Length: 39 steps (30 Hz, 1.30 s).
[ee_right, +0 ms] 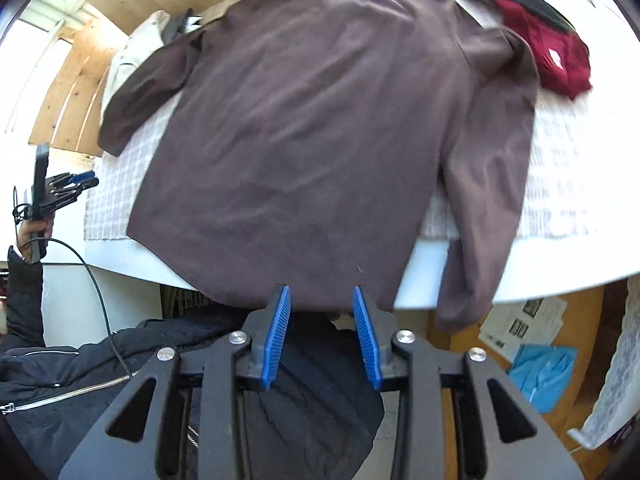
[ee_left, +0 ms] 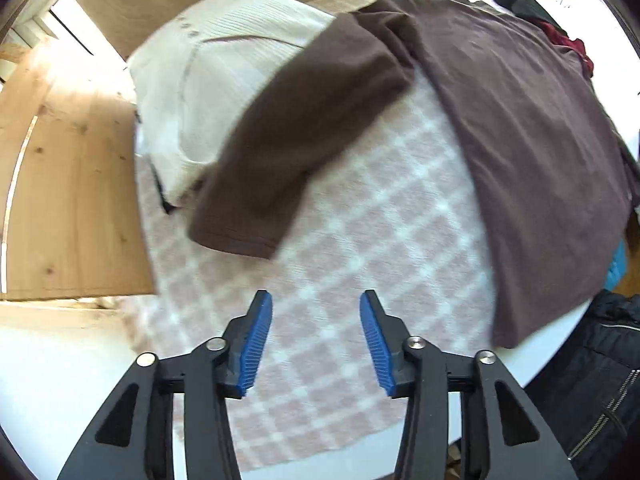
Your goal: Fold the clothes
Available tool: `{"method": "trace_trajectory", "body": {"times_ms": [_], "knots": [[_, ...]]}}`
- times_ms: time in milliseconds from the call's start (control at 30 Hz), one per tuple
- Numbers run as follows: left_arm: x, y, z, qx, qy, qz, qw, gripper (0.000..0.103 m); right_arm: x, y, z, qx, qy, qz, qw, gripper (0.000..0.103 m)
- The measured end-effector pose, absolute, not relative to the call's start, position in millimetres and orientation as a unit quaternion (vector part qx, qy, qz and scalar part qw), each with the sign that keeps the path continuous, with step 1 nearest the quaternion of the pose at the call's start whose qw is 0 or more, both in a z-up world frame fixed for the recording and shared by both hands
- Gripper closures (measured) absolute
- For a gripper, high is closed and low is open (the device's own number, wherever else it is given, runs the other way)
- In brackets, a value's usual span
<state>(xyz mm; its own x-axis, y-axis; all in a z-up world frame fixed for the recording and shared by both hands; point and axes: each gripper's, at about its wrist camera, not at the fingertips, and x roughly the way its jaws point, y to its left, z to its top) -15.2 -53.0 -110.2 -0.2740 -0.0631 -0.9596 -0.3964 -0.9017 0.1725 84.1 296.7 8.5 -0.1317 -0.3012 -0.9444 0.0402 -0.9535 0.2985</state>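
Here, the brown shirt [ee_right: 304, 136] is lying spread across the table [ee_right: 560, 268], hem overhanging. Both the left tool [ee_left: 316, 336] and right tool [ee_right: 322, 330] are standing released, gripping nothing. Only the right view is showing the red garment [ee_right: 556, 60]; only the left, the cream sweater [ee_left: 224, 64].

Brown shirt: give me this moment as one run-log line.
brown shirt: spread flat on checked cloth, hem over table edge | left tool: open, empty | right tool: open, empty
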Motion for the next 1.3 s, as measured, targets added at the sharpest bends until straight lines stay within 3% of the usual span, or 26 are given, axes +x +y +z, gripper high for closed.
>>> {"method": "trace_trajectory", "body": {"times_ms": [167, 567, 633, 700, 1100, 1300], "knots": [[-55, -100, -115, -0.587, 0.172, 0.787, 0.085, 0.052, 0, 260, 23, 0.635, -0.058, -0.757, 0.141, 0.069], [-110, -121, -154, -0.623, 0.145, 0.759, 0.124, 0.057, -182, 155, 11, 0.623, -0.002, -0.76, 0.182, 0.069], [-109, -125, -156, -0.63, 0.132, 0.753, 0.138, 0.066, -203, 142, 9, 0.627, 0.024, -0.756, 0.188, 0.069], [-108, -131, -158, -0.638, 0.116, 0.747, 0.147, 0.098, -223, 133, 6, 0.628, 0.043, -0.752, 0.194, 0.069], [-75, -107, -62, -0.556, 0.145, 0.808, 0.129, 0.098, -360, 71, -19, 0.67, -0.018, -0.721, 0.176, 0.068], [-73, -76, -49, -0.541, 0.171, 0.813, 0.128, 0.098, -390, 32, -45, 0.696, -0.032, -0.704, 0.136, 0.068]]}}
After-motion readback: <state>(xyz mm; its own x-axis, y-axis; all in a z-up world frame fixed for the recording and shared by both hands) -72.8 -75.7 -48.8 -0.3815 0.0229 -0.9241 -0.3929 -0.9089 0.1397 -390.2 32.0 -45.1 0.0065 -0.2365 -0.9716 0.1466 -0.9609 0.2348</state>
